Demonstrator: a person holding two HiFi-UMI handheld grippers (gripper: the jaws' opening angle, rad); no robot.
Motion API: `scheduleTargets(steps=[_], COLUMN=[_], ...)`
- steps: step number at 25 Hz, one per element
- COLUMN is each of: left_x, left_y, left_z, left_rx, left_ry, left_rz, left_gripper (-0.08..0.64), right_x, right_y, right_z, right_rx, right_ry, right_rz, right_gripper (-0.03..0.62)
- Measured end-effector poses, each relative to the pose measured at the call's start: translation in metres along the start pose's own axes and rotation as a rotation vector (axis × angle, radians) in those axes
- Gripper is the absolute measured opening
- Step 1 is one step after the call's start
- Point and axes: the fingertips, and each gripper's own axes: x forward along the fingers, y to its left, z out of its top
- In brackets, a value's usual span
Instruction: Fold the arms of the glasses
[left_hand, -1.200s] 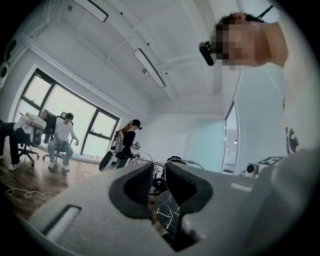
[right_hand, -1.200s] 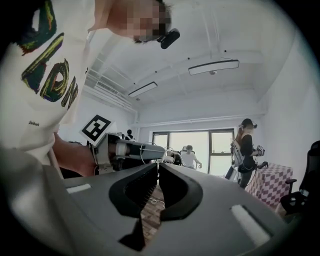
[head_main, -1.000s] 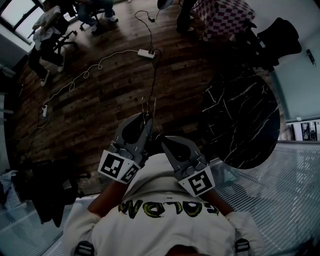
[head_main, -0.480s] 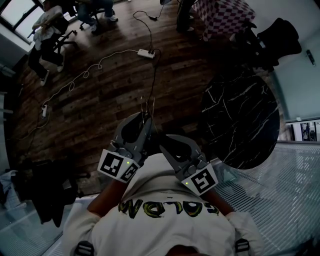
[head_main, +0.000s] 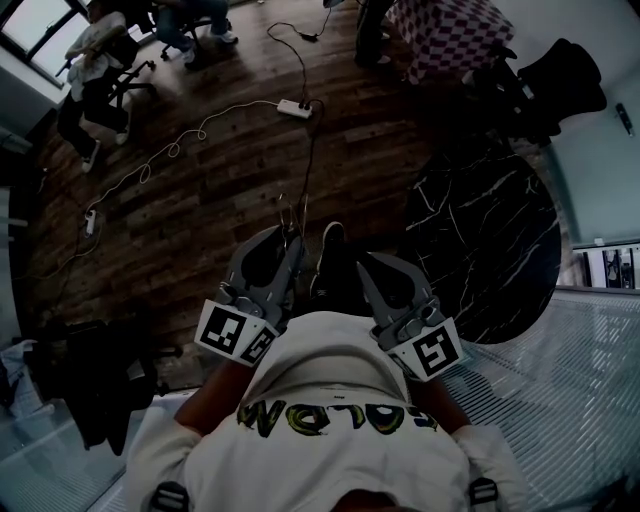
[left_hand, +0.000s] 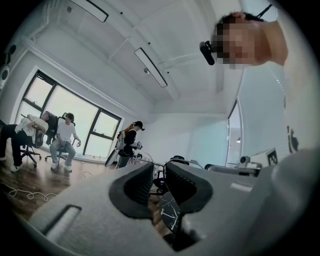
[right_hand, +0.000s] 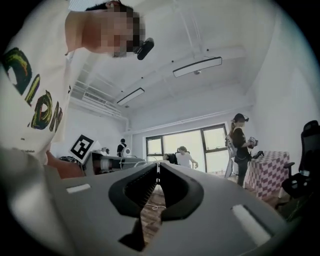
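In the head view both grippers are held close to my chest over the wood floor. Thin wire glasses stick out past the tip of my left gripper, which is shut on them; the frame is too fine to show how the arms stand. In the left gripper view the left gripper has its jaws a narrow slit apart. My right gripper is to the right, apart from the glasses. In its own view the right gripper is shut, tips touching, with nothing between them.
A round black marble table stands to the right. A power strip and cables lie on the floor ahead. My shoe shows between the grippers. Seated people are far left, and a metal grating is at lower right.
My right gripper has swung to the right, away from the left one, and my shoe now shows between them. The left gripper and the glasses have stayed put.
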Motion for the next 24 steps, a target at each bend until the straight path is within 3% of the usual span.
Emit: scheduleTargets(steps=[8, 24], left_x=[0.015, 0.074], left_y=[0.004, -0.021], left_z=[0.003, 0.009], left_rx=[0.004, 0.022], left_ry=[0.010, 0.017], left_rz=[-0.007, -0.023], left_gripper=[0.080, 0.080], right_x=[0.004, 0.005], right_y=[-0.035, -0.097], right_z=[-0.003, 0.009], right_rx=[-0.017, -0.026], right_ry=[0.043, 0.062], right_rz=[-0.083, -0.068], right_gripper=[0.003, 0.003])
